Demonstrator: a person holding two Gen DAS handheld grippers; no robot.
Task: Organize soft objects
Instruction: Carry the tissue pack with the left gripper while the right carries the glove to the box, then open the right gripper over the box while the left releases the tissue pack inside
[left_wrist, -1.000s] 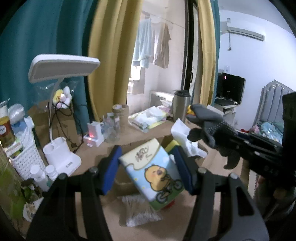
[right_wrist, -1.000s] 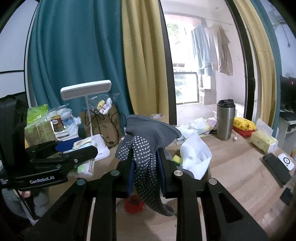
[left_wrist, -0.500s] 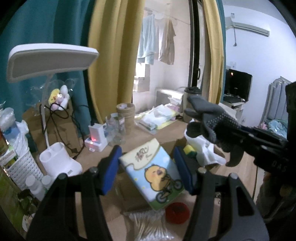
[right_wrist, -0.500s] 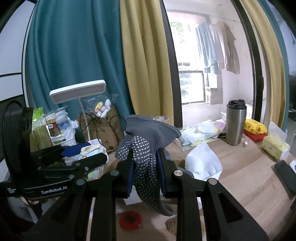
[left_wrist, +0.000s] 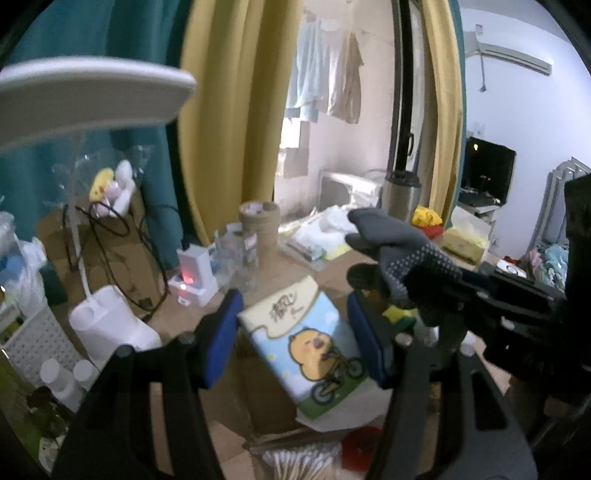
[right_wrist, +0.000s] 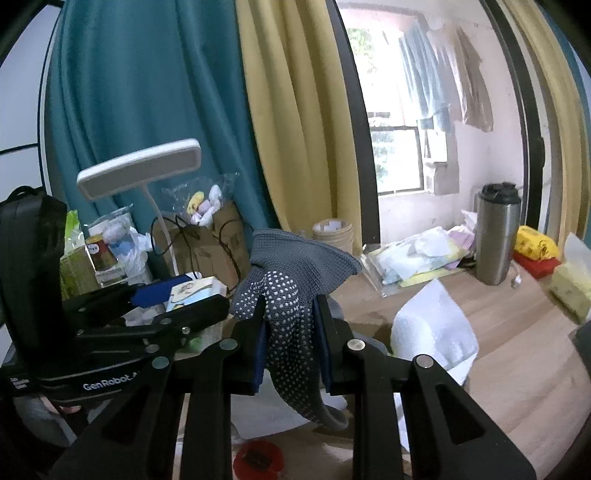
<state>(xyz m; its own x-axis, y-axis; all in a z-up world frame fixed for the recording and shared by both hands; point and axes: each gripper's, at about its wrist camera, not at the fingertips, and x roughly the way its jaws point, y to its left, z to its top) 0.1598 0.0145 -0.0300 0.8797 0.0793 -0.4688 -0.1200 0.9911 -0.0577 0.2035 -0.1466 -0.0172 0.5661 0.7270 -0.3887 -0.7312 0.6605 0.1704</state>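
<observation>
Left wrist view: left gripper (left_wrist: 293, 334) clamping glossy boxy tissue pack (left_wrist: 304, 345); right gripper (right_wrist: 290, 341) pinching knitted, dotted grey glove (right_wrist: 295, 284).

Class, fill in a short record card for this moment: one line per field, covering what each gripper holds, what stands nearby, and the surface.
Left gripper: shut on tissue pack with a yellow chick on a bicycle printed on it
Right gripper: shut on grey dotted work glove, which hangs limp between the pads
Surface: wooden table
Nearby: white desk lamp, steel tumbler, white cloth, red round lid
Backdrop: teal and yellow curtains
</observation>
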